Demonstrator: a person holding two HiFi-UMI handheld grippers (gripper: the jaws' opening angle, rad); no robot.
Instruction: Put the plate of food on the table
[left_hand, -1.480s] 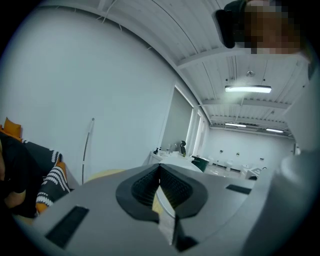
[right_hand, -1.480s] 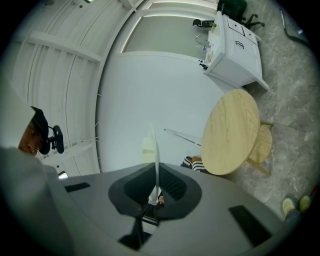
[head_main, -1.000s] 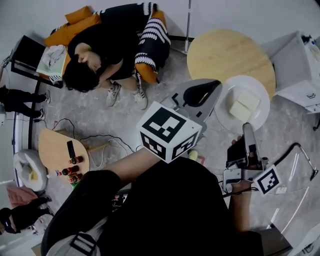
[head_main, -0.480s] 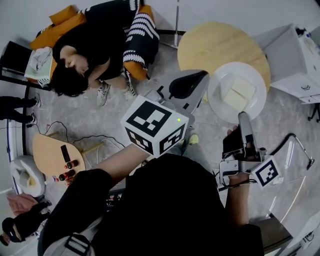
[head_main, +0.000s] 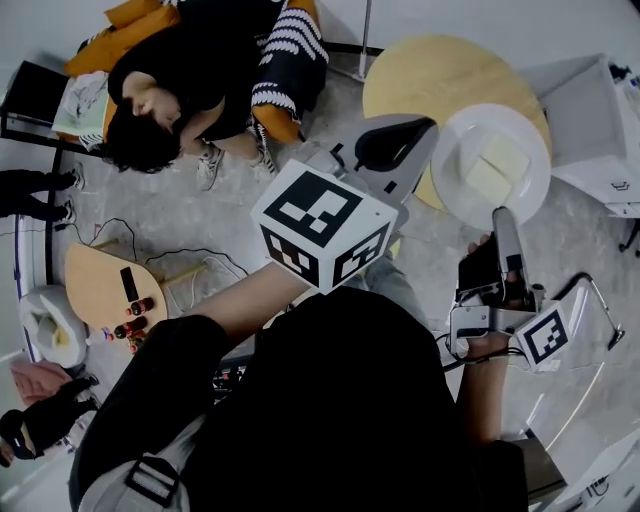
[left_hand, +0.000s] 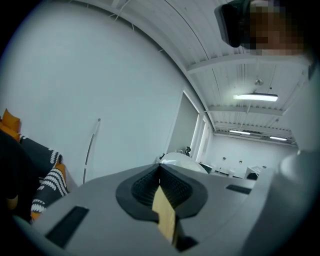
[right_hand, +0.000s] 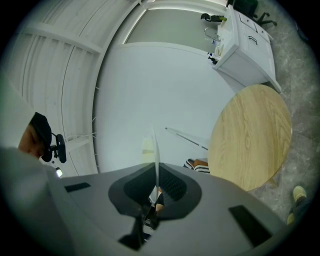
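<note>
Clamps right gripper (head_main: 501, 214) on plate (head_main: 455, 190) rim at 6 o'clock, food (head_main: 495, 168) aboard, over table (head_main: 430, 70) edge at 5 o'clock. Holds left gripper (head_main: 420, 128) at plate's 9 o'clock, jaws together.

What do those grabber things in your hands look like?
Both are grey with black ribbed pads. The left gripper carries a big white cube with black square markers; the right gripper a smaller cube. The person wears a black top.

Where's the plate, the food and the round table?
plate (head_main: 462, 140): head view, bare white part near its rim.
food (head_main: 495, 168): head view, middle of the pale blocks.
round table (head_main: 430, 75): head view, bare wooden top.
</note>
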